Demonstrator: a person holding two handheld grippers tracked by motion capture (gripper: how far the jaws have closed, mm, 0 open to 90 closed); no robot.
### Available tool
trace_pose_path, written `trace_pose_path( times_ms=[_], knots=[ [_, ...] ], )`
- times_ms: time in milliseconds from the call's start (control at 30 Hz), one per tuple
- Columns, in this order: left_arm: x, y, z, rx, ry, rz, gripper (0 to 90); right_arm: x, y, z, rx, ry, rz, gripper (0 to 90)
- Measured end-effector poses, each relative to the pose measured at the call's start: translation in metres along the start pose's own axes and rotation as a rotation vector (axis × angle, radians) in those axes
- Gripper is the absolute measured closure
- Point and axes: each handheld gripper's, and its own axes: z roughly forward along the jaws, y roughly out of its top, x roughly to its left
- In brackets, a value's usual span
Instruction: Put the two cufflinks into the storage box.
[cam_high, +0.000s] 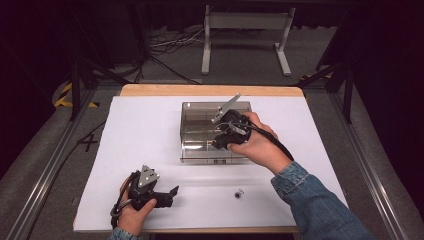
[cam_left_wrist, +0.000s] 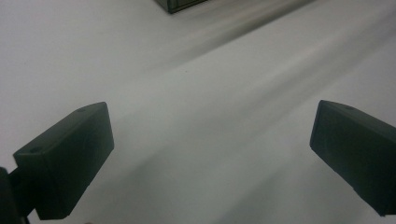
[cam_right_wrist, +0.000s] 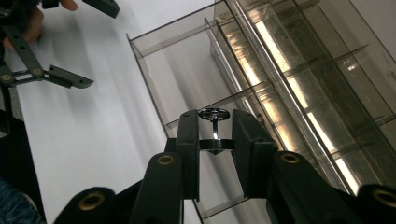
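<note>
Right hand-held gripper (cam_right_wrist: 214, 140) pinching a small metal spinning top (cam_right_wrist: 214, 133)
Hovering over the clear compartment box (cam_right_wrist: 299, 84); left hand-held gripper (cam_left_wrist: 210, 154) wide open, empty.

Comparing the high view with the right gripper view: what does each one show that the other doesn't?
High view alone: a small dark part lying loose on the white table sheet, and the denim-sleeved right hand.

Right gripper view alone: a small shiny metal part with a round head pinched between the right gripper jaws, above a compartment.

Both: the clear smoky plastic compartment box, the white sheet, and the left gripper.
</note>
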Motion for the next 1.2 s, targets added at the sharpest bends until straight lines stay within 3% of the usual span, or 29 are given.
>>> trace_pose_path(
  times_ms=[400, 1200],
  knots=[
    [0.0, 0.0, 0.0, -0.002, 0.0, 0.0, 0.3, -0.005, 0.002, 0.012, 0.013, -0.009, 0.029, 73.2],
    [0.0, 0.0, 0.0, 0.0, 0.0, -0.001, 0.3, -0.004, -0.002, 0.034, 0.09, 0.009, 0.026, 73.1]
  ],
)
